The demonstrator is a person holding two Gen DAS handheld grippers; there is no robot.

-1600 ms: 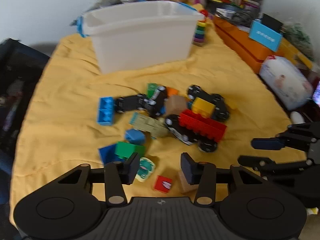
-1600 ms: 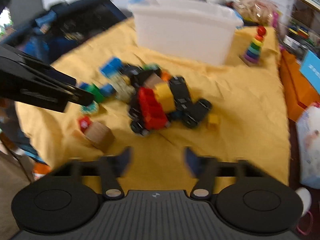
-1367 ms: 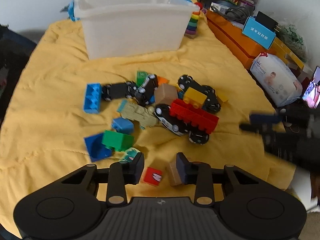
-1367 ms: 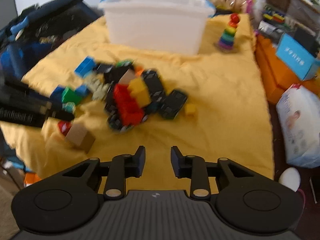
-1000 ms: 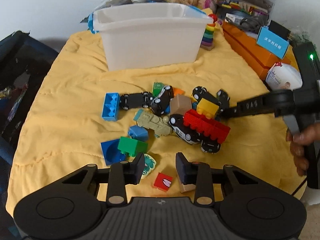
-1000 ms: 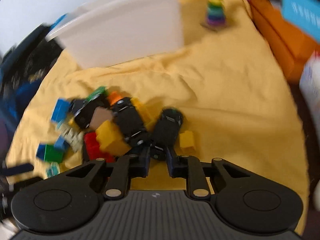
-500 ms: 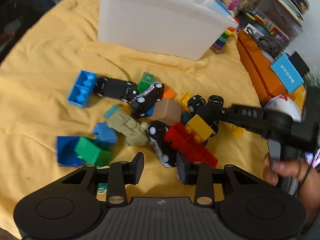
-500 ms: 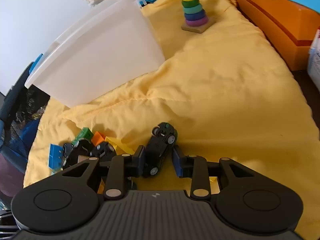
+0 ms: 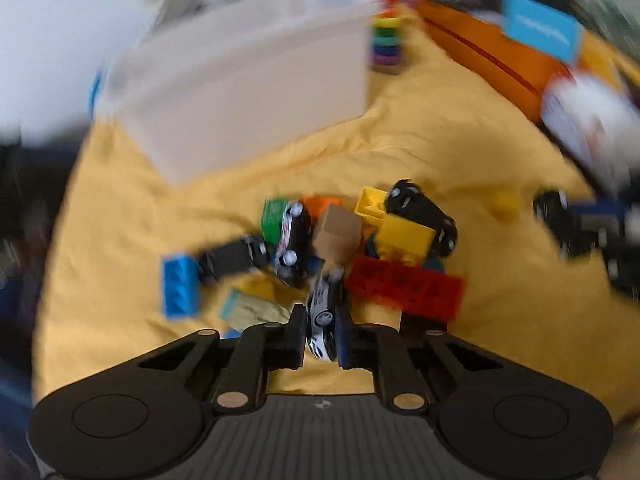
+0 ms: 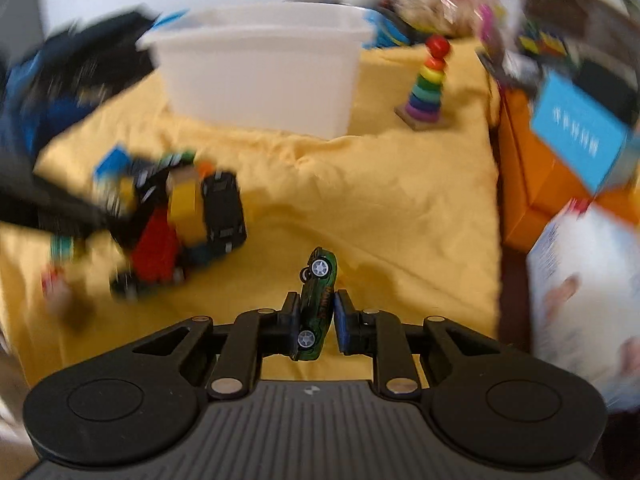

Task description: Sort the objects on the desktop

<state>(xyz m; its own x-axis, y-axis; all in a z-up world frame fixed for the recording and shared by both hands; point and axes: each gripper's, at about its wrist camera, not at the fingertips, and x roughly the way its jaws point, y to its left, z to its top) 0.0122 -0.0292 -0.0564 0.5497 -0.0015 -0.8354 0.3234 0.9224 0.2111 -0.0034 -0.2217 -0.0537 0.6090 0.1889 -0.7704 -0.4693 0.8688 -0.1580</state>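
Left gripper [image 9: 321, 334]: fingers pinched on a black-and-white toy car [image 9: 323, 320], which sits nose-out toward 12 o'clock between the pads.
Right gripper [image 10: 316, 322]: fingers closing on a dark green toy car [image 10: 316, 300] turned on its side, wheels facing the camera; the left pad touches it, a sliver of gap shows at the right pad.
Toy pile [image 9: 360, 248]: at 12 o'clock just beyond the left fingers, on a yellow cloth [image 9: 440, 140] over the tabletop; it holds a red brick [image 9: 404, 286], a yellow brick [image 9: 406, 236], a tan cube [image 9: 337, 232], a blue brick [image 9: 180, 284], a green brick [image 9: 273, 216] and several black cars.
White bin [image 10: 260, 80]: at 11 o'clock in the right view, well beyond the pile, standing upright.
Ring stacker [image 10: 426, 80]: at 1 o'clock in the right view, just beside the bin's right end.
Orange box [image 10: 532, 168]: at 2 o'clock, off the cloth's right edge, with a blue card [image 10: 580, 136] on it.
Sharpness: both views are smeared; small details in the pile cannot be told.
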